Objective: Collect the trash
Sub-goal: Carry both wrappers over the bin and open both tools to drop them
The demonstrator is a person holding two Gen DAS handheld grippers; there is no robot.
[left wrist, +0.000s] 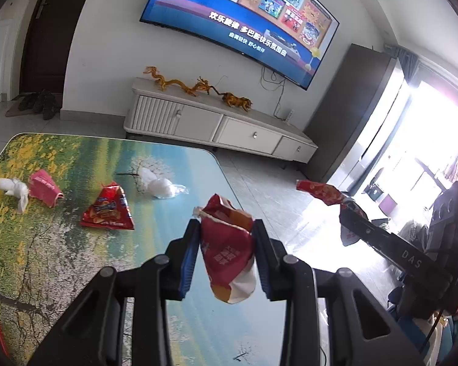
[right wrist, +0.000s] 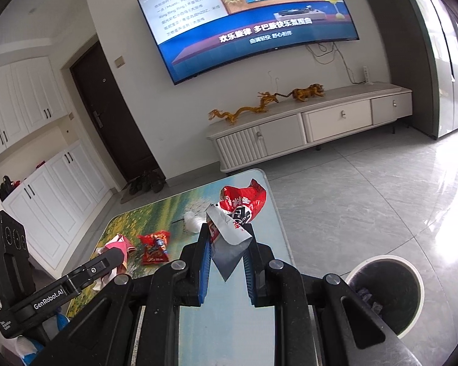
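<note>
The left tongs point(left wrist: 226, 250) were pinching a crumpled red-and-orange snack wrapper point(left wrist: 229, 253), which hung between the blue pads at the lower centre of the left wrist view, clear of the table point(left wrist: 61, 259). The right tongs point(right wrist: 227, 253) were clamped on a red-and-silver foil wrapper point(right wrist: 236, 216), its red printed end sticking up past the fingertips and its silver end drooping down between them, so its long axis ran roughly along the fingers. Both pieces were held above the table rather than resting on it. In the right wrist view the waste bin point(right wrist: 384, 292), dark-lined with a pale rim, stood on the tiled floor at the lower right of the frame, just off the table's right edge, so it lay to the right of and below the right tongs; by my judgement that hand was the nearer one to the bin and would drop first, with the left load having to cross further rightward. Further out on the table at the left of the left wrist view lay trash not yet gathered: a red chip bag point(left wrist: 108, 209), a pink carton point(left wrist: 44, 187) touching a crumpled white tissue point(left wrist: 13, 189), and a clear plastic bag point(left wrist: 161, 186) near the far edge.
</note>
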